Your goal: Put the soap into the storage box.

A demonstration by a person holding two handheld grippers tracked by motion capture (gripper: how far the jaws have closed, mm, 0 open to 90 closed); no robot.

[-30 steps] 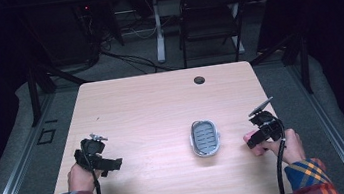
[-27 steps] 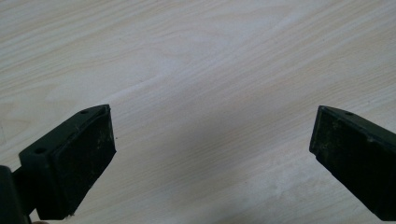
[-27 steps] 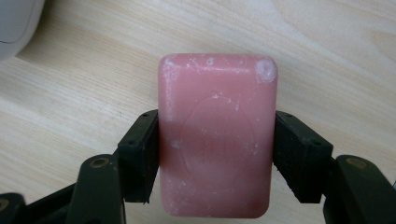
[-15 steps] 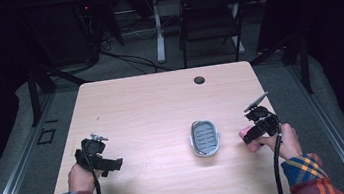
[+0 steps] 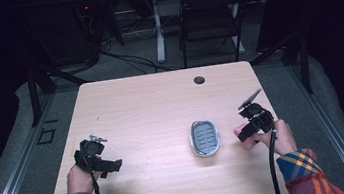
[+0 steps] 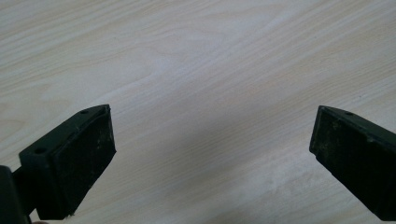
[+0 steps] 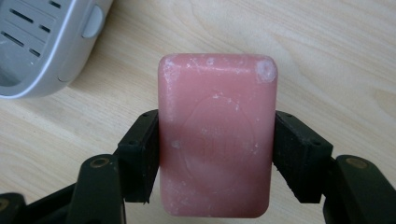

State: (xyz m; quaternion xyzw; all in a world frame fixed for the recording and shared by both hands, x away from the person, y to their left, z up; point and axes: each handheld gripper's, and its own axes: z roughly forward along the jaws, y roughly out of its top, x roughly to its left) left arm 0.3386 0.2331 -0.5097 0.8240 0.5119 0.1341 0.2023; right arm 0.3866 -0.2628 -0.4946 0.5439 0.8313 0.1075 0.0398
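A pink bar of soap is clamped between the two black jaws of my right gripper, which is shut on its long sides. From above, that gripper hovers just right of a grey soap dish with a slotted tray, and the soap shows as a small pink patch. The dish's corner appears at the upper left of the right gripper view. My left gripper rests near the table's front left, its jaws wide apart over bare wood, nothing between them.
The light wooden table has a small dark cable hole near its far edge. Beyond the table stand a black chair and a desk leg with cables on the floor.
My right gripper with the soap has moved a little left toward the dish and risen slightly. The left gripper has stayed put.
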